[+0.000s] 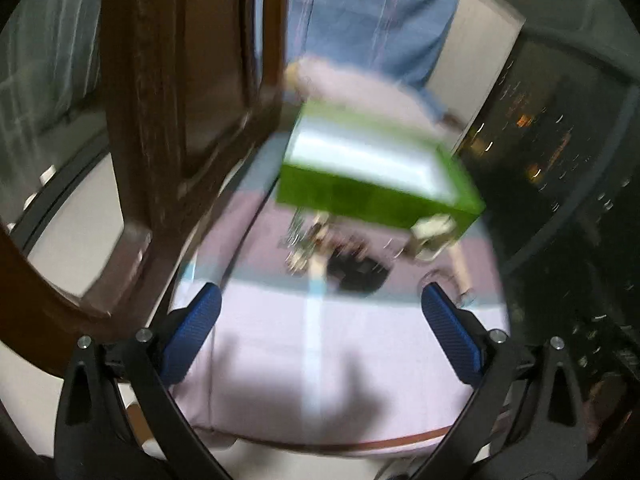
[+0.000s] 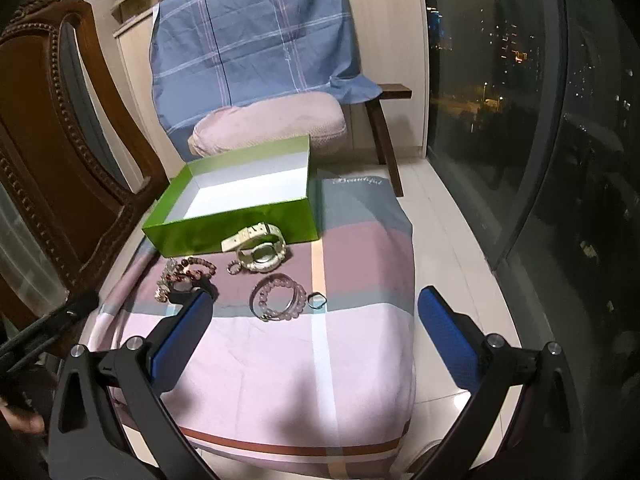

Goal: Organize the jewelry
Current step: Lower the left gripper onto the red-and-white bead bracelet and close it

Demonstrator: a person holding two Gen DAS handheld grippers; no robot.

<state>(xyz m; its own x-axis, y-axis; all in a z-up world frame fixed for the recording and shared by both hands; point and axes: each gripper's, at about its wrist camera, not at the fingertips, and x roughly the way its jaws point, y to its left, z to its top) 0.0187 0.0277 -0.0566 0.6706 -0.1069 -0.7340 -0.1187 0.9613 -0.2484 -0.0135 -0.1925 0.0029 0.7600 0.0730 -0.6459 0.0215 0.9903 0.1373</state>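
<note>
An open green box [image 2: 240,216] with a white inside stands empty at the far side of a small table under a pink and grey checked cloth [image 2: 304,360]. In front of it lie a white watch [image 2: 260,254], a pink bead bracelet [image 2: 278,296], a small dark ring [image 2: 317,301] and brown bead bracelets [image 2: 188,272]. My right gripper [image 2: 314,320] hangs open above the near cloth, empty. The left wrist view is blurred: the green box [image 1: 376,176] and the jewelry [image 1: 312,240] show beyond my open, empty left gripper [image 1: 320,312].
A carved brown wooden chair [image 2: 52,152] stands close on the left. Behind the table is a chair with a blue checked cloth [image 2: 256,36] and a pink cushion [image 2: 272,124]. A dark window [image 2: 520,100] runs along the right. Pale tiled floor [image 2: 452,248] lies beside the table.
</note>
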